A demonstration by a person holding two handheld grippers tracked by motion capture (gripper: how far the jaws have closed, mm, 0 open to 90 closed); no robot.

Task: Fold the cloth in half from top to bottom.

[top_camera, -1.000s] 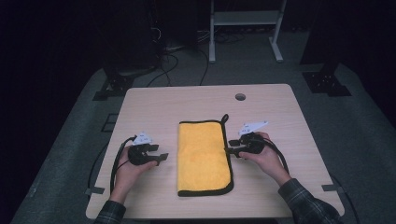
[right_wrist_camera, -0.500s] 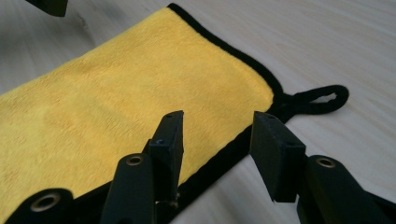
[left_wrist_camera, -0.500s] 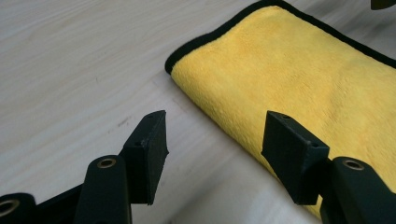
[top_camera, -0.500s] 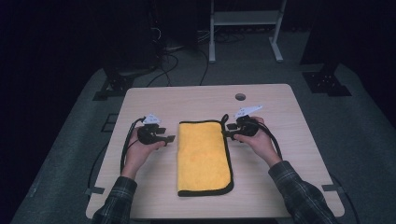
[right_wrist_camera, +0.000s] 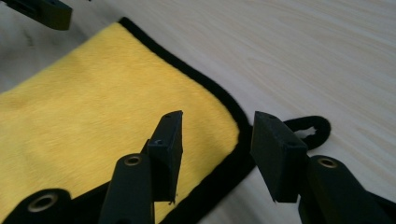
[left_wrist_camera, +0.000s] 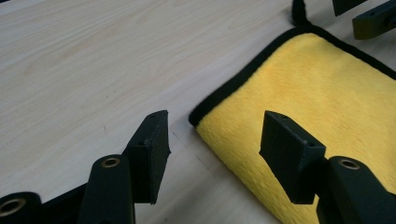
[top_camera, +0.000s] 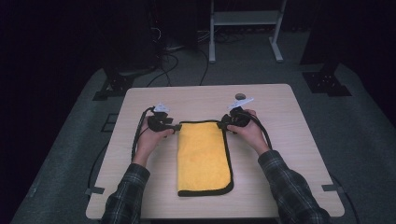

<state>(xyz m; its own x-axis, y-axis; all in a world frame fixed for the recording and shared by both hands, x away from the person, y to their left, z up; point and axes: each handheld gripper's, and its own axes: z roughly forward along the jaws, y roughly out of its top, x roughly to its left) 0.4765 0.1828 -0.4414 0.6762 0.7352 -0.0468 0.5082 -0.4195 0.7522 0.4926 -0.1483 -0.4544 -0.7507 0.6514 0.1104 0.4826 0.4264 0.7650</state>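
Note:
A yellow cloth (top_camera: 204,156) with black trim lies folded flat in the middle of the wooden table (top_camera: 289,140). My left gripper (top_camera: 175,127) is at the cloth's far left corner and is open. In the left gripper view, that corner of the cloth (left_wrist_camera: 317,93) lies between the jaws of my left gripper (left_wrist_camera: 215,119), which do not press on it. My right gripper (top_camera: 224,124) is open at the far right corner. Seen in the right gripper view, my right gripper (right_wrist_camera: 217,116) straddles the black edge of the cloth (right_wrist_camera: 93,116), beside its hanging loop (right_wrist_camera: 306,128).
A round cable hole (top_camera: 240,96) sits near the table's far edge, just beyond my right hand. On the dark floor behind the table stand a white frame (top_camera: 243,18), loose cables (top_camera: 177,46) and black stand feet (top_camera: 327,79).
Both hands have moved away from the person, from the cloth's long sides up to its far corners. The cloth has not shifted.

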